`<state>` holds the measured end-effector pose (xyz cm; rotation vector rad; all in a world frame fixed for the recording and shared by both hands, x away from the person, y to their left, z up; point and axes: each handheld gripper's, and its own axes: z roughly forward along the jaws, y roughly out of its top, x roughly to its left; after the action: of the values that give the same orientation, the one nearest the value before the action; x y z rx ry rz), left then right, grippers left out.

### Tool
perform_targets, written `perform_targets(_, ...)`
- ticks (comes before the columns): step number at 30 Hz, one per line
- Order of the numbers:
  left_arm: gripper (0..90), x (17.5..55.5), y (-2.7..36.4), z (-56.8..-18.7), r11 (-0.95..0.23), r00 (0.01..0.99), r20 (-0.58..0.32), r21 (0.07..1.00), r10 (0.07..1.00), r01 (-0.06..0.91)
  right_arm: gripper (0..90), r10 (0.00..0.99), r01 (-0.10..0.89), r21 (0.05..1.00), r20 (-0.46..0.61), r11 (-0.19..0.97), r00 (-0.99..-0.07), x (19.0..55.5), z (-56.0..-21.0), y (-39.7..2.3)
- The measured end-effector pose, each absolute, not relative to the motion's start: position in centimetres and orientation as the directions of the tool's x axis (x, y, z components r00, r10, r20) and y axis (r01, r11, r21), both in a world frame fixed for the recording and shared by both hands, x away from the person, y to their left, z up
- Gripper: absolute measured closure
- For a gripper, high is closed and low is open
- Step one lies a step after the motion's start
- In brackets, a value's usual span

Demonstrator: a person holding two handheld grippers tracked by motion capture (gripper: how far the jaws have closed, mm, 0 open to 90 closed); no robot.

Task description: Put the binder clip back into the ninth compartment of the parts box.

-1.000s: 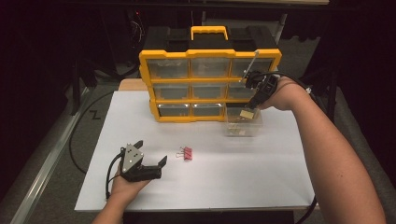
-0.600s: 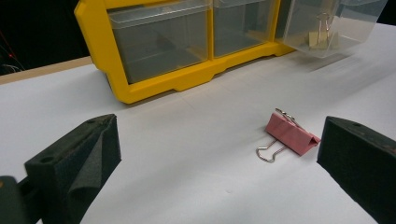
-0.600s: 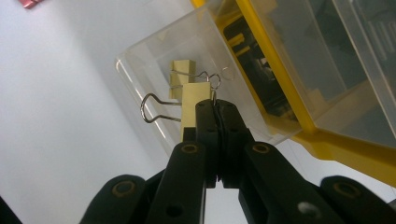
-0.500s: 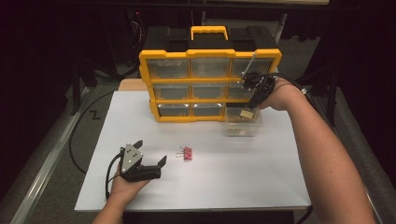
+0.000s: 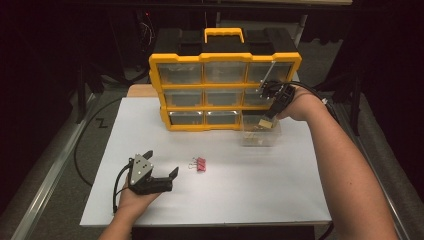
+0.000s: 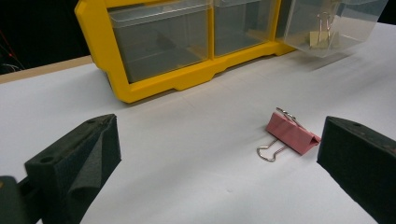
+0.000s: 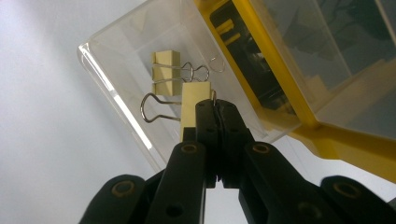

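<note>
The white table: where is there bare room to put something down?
The white table is bare between the pink binder clip and its right edge, and left of the yellow organizer. It is crowded at the pulled-out clear drawer, where the right gripper holds a yellow clip.

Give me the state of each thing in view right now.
Right gripper: shut on a yellow binder clip, over the drawer.
Clear drawer: pulled out, another yellow clip inside.
Left gripper: open, resting.
Pink binder clip: lying on the table, untouched.
Other drawers: closed.
</note>
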<state>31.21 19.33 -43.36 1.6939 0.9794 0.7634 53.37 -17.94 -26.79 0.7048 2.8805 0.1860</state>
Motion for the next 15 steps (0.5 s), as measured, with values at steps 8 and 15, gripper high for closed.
perform_targets(8,0.3,31.18,19.27,-43.35,-0.183,0.476,0.043,0.95,0.878,0.252,88.1,0.478,0.457,0.165,-0.132,0.874,-0.868,53.22,-26.74,-18.27)
perform_targets(15,0.3,31.21,19.29,-43.36,-0.182,0.477,0.042,0.95,0.878,0.252,69.2,0.491,0.469,0.177,-0.111,0.865,-0.864,52.58,-26.58,-18.24)
